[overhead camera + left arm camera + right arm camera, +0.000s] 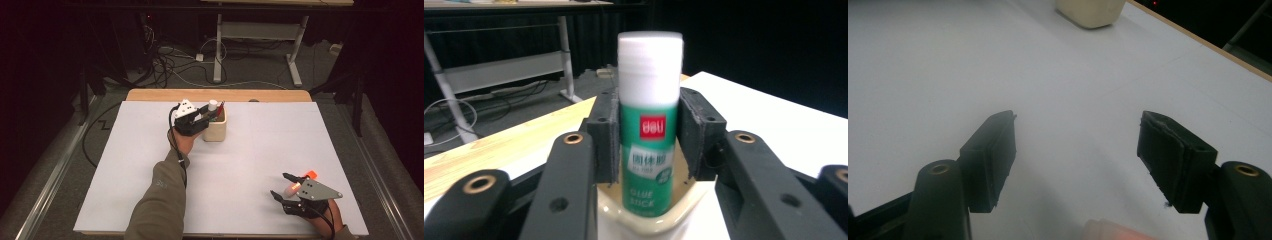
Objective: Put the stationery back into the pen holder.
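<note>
A glue stick (pixel 650 135) is seen upright between the two black pads (pixel 605 131) of the left hand-held gripper (pixel 649 140), its lower end inside a cream cup (pixel 644 222). The left pad is pressed to the stick's side; whether the right pad touches it cannot be told, so a firm hold cannot be confirmed. In the high view the left hand-held gripper (pixel 204 118) is held over the cup (pixel 215 129) near the far edge of the white tabletop (pixel 150 165), with the stick's white cap (pixel 213 105) above the rim. The right hand-held gripper (pixel 281 186) is held low near the tabletop's near right corner, well apart from the cup. Its jaws are spread wide and nothing is gripped. An orange-tipped object (pixel 300 182) lies just beside it; what it is cannot be told.
</note>
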Action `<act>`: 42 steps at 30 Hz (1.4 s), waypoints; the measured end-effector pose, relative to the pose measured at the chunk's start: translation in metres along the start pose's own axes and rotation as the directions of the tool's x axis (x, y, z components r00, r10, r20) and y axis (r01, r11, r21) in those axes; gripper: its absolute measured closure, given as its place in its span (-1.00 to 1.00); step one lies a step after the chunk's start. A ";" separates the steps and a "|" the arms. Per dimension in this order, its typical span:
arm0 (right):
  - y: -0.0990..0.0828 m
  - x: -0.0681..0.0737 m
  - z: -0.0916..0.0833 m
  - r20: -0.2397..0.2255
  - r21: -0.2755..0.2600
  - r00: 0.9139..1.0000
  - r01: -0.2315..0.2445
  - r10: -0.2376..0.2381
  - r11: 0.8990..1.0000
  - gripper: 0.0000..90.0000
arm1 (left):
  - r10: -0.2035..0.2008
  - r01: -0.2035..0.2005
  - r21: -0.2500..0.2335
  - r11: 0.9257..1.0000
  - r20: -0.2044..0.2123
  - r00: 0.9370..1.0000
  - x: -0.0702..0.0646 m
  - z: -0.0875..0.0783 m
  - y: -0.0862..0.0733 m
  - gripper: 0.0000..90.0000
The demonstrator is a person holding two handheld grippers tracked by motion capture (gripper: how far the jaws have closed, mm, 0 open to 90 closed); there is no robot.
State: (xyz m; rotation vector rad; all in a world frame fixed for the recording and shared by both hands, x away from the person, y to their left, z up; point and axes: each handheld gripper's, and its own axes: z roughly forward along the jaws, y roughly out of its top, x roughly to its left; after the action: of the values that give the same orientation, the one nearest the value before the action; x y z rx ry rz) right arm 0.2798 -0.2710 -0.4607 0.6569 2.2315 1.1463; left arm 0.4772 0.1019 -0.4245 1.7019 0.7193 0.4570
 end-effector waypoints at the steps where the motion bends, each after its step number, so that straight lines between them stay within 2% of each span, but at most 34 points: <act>1: 0.000 0.000 0.000 0.000 0.001 1.000 0.000 0.000 1.000 -0.29 | -0.003 0.003 -0.002 1.000 -0.004 1.000 0.000 -0.001 0.000 0.36; 6: 0.000 0.000 0.000 0.000 -0.002 1.000 -0.004 0.004 1.000 -0.29 | 0.011 -0.011 0.000 1.000 0.010 1.000 0.001 -0.006 0.002 0.34; 12: 0.000 -0.001 0.000 0.005 -0.003 1.000 -0.006 0.006 1.000 -0.29 | 0.041 -0.041 0.005 0.999 -0.001 0.999 0.001 -0.014 0.008 0.22; 15: 0.000 -0.001 -0.001 0.005 -0.003 1.000 -0.005 0.005 1.000 -0.29 | 0.063 -0.063 0.014 0.998 -0.007 0.998 0.000 -0.017 0.011 0.22; 19: 0.000 -0.001 -0.001 0.007 -0.005 1.000 -0.006 0.006 1.000 -0.29 | 0.104 -0.103 0.027 0.994 -0.016 0.994 -0.004 -0.025 0.015 0.11; 22: 0.000 -0.001 -0.001 0.009 -0.003 1.000 -0.006 0.006 1.000 -0.29 | 0.142 -0.141 0.043 0.989 -0.028 0.989 -0.008 -0.031 0.016 0.08; 24: 0.000 0.000 -0.001 0.009 -0.003 1.000 -0.005 0.005 1.000 -0.29 | 0.179 -0.177 0.064 0.982 -0.037 0.983 -0.010 -0.035 0.016 0.06; 30: 0.000 0.000 -0.001 0.014 0.001 1.000 0.002 -0.002 1.000 -0.29 | 0.234 -0.230 0.082 0.970 -0.043 0.971 -0.016 -0.050 0.014 -0.06; 32: -0.001 -0.002 -0.001 0.018 0.000 1.000 -0.004 0.004 1.000 -0.29 | 0.258 -0.253 0.085 0.964 -0.056 0.964 -0.017 -0.055 0.013 -0.08; 33: -0.001 -0.002 -0.001 0.020 0.000 1.000 -0.006 0.006 1.000 -0.29 | 0.260 -0.254 0.087 0.963 -0.060 0.964 -0.017 -0.057 0.012 -0.16; 37: -0.001 -0.003 -0.002 0.025 -0.002 1.000 -0.004 0.004 1.000 -0.29 | 0.280 -0.273 0.101 0.957 -0.063 0.958 -0.018 -0.067 0.006 -0.22; 40: -0.001 -0.003 -0.003 0.026 0.000 1.000 -0.006 0.006 1.000 -0.29 | 0.309 -0.300 0.120 0.946 -0.068 0.949 -0.022 -0.075 -0.001 -0.28; 42: -0.001 -0.004 -0.003 0.028 0.001 1.000 -0.006 0.006 1.000 -0.29 | 0.318 -0.307 0.136 0.942 -0.064 0.946 -0.024 -0.080 -0.007 -0.35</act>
State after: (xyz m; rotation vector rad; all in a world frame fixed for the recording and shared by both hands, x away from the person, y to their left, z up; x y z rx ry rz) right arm 0.2805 -0.2755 -0.4594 0.6766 2.2083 1.1326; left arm 0.4068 0.1444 -0.4094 1.9346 0.5467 0.7224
